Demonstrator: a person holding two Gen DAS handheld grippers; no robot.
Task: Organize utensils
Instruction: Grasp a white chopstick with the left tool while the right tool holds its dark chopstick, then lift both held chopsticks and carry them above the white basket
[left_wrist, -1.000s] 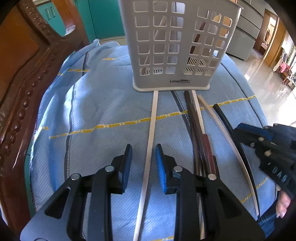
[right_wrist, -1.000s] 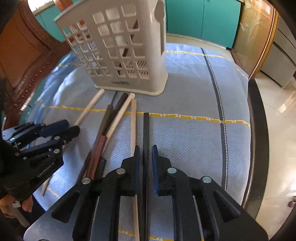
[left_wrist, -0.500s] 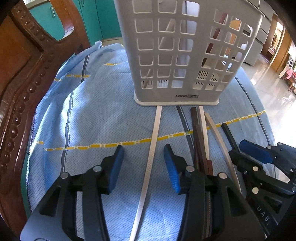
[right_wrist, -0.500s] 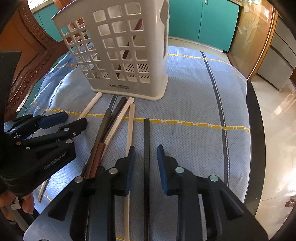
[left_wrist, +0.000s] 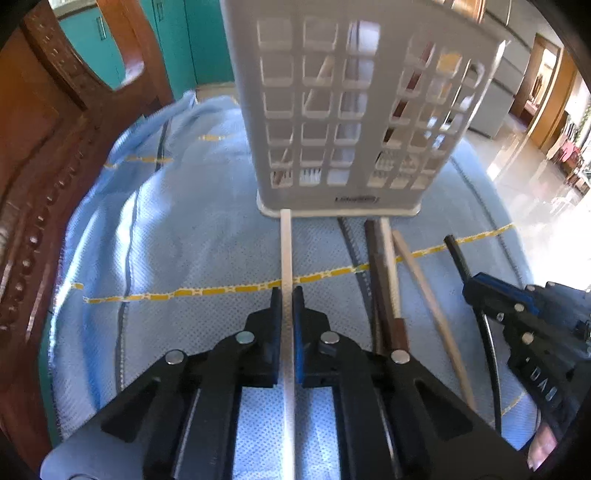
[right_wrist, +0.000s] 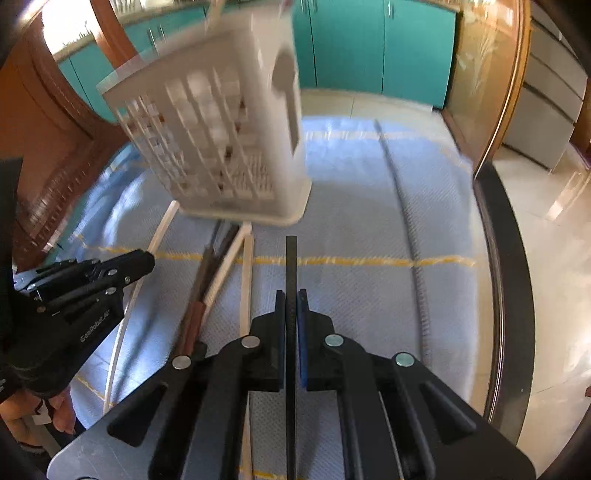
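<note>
Counter (left_wrist: 155, 229) under blue cloth carries white basket (left_wrist: 343, 110), few sticks already standing inside. Four loose chopsticks (right_wrist: 221, 273) lie on cloth before it, still to go. Left tongs (left_wrist: 286, 310) clenched on white chopstick (left_wrist: 286, 251); right tongs (right_wrist: 291, 310) clenched on black chopstick (right_wrist: 291, 258). Neither yet in basket.

Matt white plastic basket (left_wrist: 351, 110) on woven blue cloth (left_wrist: 177, 236); glossy carved wooden chair (left_wrist: 40, 155)
</note>
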